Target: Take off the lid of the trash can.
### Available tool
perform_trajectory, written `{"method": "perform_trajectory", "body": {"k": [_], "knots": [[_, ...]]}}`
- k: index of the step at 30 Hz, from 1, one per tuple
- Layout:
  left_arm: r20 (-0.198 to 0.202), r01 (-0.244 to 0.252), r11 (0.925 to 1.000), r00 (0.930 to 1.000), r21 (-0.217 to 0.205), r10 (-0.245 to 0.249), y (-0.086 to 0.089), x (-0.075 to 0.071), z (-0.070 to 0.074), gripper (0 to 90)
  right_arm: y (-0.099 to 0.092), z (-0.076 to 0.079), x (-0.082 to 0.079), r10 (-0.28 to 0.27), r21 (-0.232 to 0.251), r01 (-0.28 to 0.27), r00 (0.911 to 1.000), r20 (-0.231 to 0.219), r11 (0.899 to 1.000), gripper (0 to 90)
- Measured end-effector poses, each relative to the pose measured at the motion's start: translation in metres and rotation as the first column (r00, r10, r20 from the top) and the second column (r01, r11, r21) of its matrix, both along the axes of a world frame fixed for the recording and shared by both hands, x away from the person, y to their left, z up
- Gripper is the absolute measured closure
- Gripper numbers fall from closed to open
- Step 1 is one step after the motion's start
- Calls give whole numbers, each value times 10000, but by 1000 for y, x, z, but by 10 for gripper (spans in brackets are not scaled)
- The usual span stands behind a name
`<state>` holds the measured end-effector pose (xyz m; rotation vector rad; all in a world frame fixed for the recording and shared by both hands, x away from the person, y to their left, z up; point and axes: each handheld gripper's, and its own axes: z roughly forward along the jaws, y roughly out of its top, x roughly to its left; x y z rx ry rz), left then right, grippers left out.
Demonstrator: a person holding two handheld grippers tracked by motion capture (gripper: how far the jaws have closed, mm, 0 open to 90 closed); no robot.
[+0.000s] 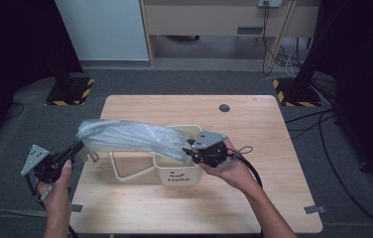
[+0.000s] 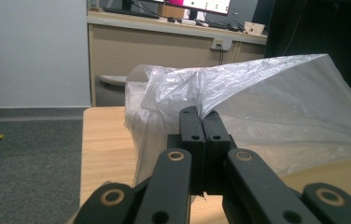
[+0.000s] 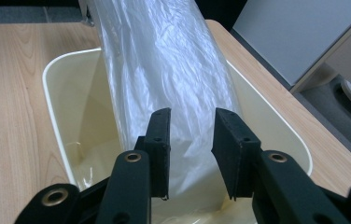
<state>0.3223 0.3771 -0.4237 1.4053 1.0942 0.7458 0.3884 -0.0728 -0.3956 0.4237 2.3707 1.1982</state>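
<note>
Over the light wooden desk (image 1: pixel 254 198) a clear, crinkled plastic bag (image 1: pixel 130 135) is stretched almost level between the two hands. At the bag's left end, just off the desk's left edge, the left gripper (image 1: pixel 78 147) has its jaws pressed together on a pinch of the film; in the left gripper view the left gripper (image 2: pixel 204 122) bites the plastic bag (image 2: pixel 276 107) right at a fold, and the film fans out to the right beyond it. The person's left hand (image 1: pixel 58 184) holds that tool low at the near-left corner.

Across at the other end, the right gripper (image 1: pixel 189 148) sits over the cream-coloured plastic bin (image 1: pixel 177 176) with "Hello" printed on its front wall, which stands at the middle of the desk. The right gripper view looks down into the bin (image 3: pixel 52 88): the bag (image 3: pixel 164 70) runs down into it, and the right gripper (image 3: pixel 190 126) has its jaws apart with the film passing between them, a clear gap showing at the right pad. A cream loop handle (image 1: pixel 125 173) lies on the desk just left of the bin. The right hand (image 1: pixel 229 171) holds its tool at the bin's near-right corner.
</note>
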Motion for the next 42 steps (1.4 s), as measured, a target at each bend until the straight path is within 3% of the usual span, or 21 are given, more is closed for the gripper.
{"method": "perform_trajectory", "body": {"k": [14,20,28,40,42], "knots": [[56,546,9982,9985,228,-547,-24,9,10,897,-5,0,5,-227,-42,226,9994,-244,9997,687],[44,765,9964,9970,355,-767,-37,13,14,897,-1,-1,7,-215,-125,210,9988,-431,9997,682],[142,854,9957,9962,348,-860,-43,14,19,897,6,4,16,-275,-216,264,9982,-532,9994,685],[198,1099,9930,9936,436,-1108,-50,10,20,897,35,1,29,-365,-1146,261,9953,-898,9931,668],[256,1141,9925,9930,431,-1153,-50,9,21,897,43,0,32,-363,-1485,206,9940,-1037,9887,661]]}}
